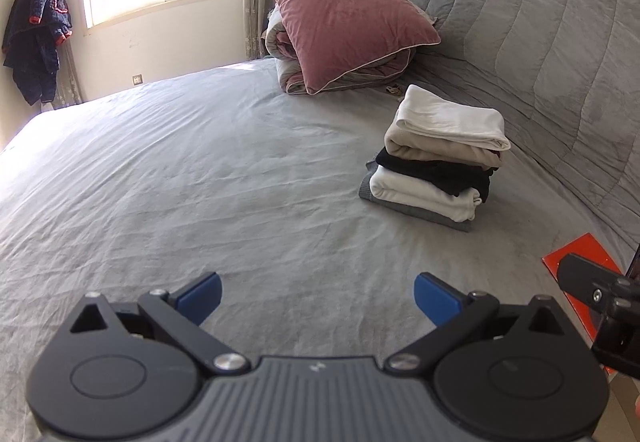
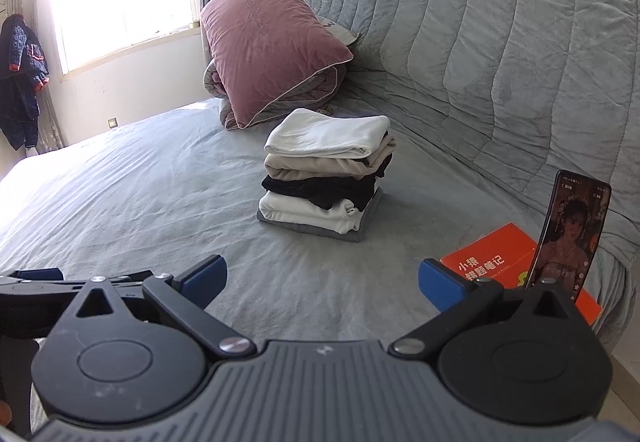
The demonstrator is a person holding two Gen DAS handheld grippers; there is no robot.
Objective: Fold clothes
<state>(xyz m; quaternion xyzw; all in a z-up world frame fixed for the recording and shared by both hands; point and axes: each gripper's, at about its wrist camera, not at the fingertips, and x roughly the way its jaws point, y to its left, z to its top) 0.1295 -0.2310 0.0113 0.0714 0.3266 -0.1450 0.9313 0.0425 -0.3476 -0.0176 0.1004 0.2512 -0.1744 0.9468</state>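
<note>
Currently your left gripper and right gripper both hang spread and empty over bare bedsheet, the stack of folded clothes lying ahead, nearer your right gripper, beside the quilted headboard.

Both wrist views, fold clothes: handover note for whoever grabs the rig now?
Left gripper: open, empty, over the bare sheet.
Right gripper: open, empty, also over the sheet, beside the left one.
Clothes: one stack of five folded pieces on the bed near the headboard, white on top, then beige, black, white, gray at the bottom. Neither gripper touches it.
Nearby: pink pillow on a rolled quilt behind the stack; orange booklet and a propped phone at the right edge.
Done: everything in the stack looks folded.
Left: no unfolded clothes lie on the bed in either view; look outside the frame before stopping.
</note>
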